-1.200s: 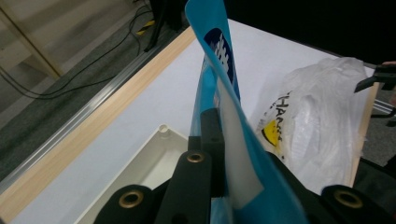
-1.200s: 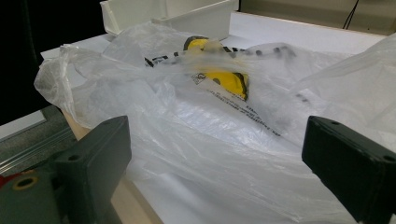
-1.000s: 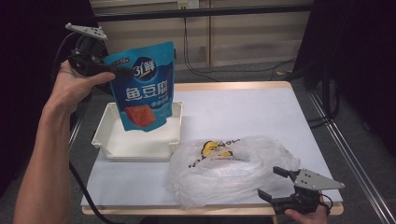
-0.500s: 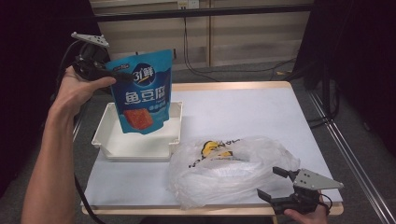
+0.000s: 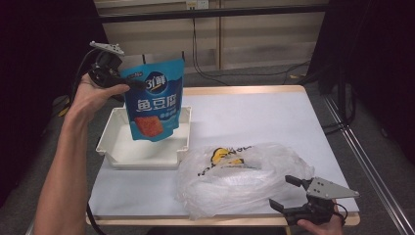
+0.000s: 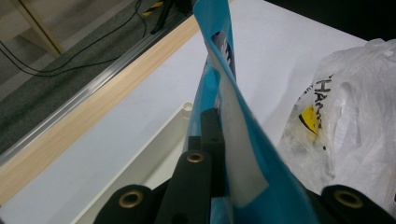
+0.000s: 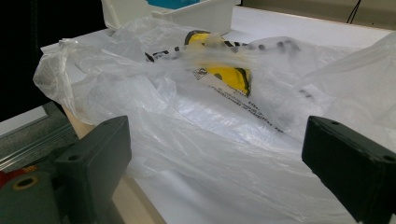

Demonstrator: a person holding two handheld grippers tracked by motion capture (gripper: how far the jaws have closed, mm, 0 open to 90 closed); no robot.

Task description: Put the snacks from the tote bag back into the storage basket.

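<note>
Left hand-held gripper (image 5: 128,83) is pinching the upper left corner of the blue snack pouch (image 5: 154,100), its jaws pressed together on the foil; the pouch is hanging upright in the air at about 10 o'clock in the high view, its lower edge hovering over the white tray (image 5: 142,152) without visibly touching it; in the left gripper view the pouch (image 6: 243,154) is running edge-on between the black jaws, with the tray rim (image 6: 159,149) lying below. The tray is sitting on the left half of the counter (image 5: 254,112), at about 9 o'clock; just beside it, toward 5 o'clock, a crumpled clear plastic bag (image 5: 244,178) with yellow and black print is lying on the counter. Right hand-held gripper (image 5: 286,193) is resting at the near right corner, at about 5 o'clock, its jaws spread wide and holding nothing; the bag (image 7: 201,121) is sitting right in front of them.
</note>
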